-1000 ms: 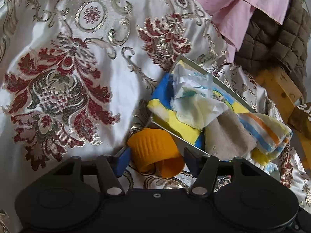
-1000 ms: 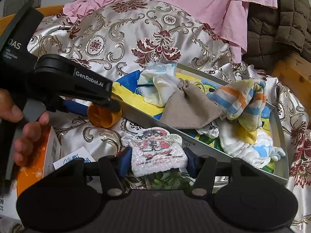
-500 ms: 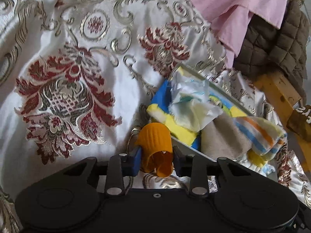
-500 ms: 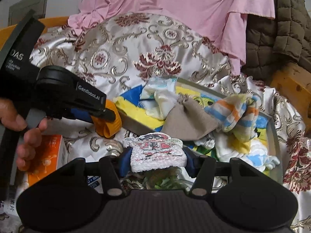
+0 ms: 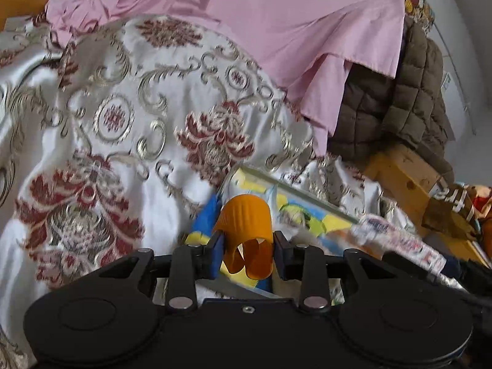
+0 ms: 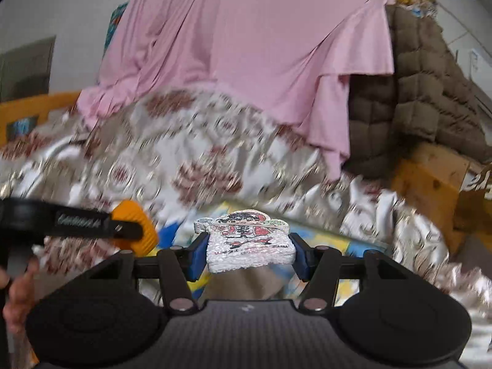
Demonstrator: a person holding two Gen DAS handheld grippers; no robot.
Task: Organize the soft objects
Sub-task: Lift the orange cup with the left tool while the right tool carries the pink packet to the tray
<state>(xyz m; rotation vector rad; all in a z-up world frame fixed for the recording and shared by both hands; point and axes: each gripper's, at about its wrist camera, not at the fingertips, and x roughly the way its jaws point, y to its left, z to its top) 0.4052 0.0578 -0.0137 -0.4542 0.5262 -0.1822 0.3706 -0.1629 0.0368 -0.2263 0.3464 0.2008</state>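
The left gripper (image 5: pixel 246 247) pinches an orange ribbed cup (image 5: pixel 246 230) between its blue pads, one on each side of the cup's near end. The soft wall is squeezed in there, so the mouth folds into lobes. The cup's long axis runs away from the camera along the fingers, with the open mouth facing the camera and the closed rounded end pointing far and slightly up. It is held above the near left corner of a grey tray (image 5: pixel 310 195) with a yellow and blue printed bottom.

The right gripper (image 6: pixel 248 250) pinches a white foam pad (image 6: pixel 249 246) printed with a red and black cartoon figure. The fingers press on its left and right edges, so its long axis lies across the jaws and the printed face tilts up toward the camera. It is held over the tray (image 6: pixel 323 235), whose contents are blurred in this view.

From the right wrist, the left gripper (image 6: pixel 135 230) with the cup (image 6: pixel 138 224) sits just to the left of the foam pad, the two apart.

The tray rests on a silver and red patterned bedspread (image 5: pixel 123 141), which gives open room to the left and far side. A pink sheet (image 5: pixel 276 24) hangs behind, a brown quilted jacket (image 5: pixel 399 104) lies far right, and a wooden block (image 5: pixel 402 178) crowds the tray's right side.
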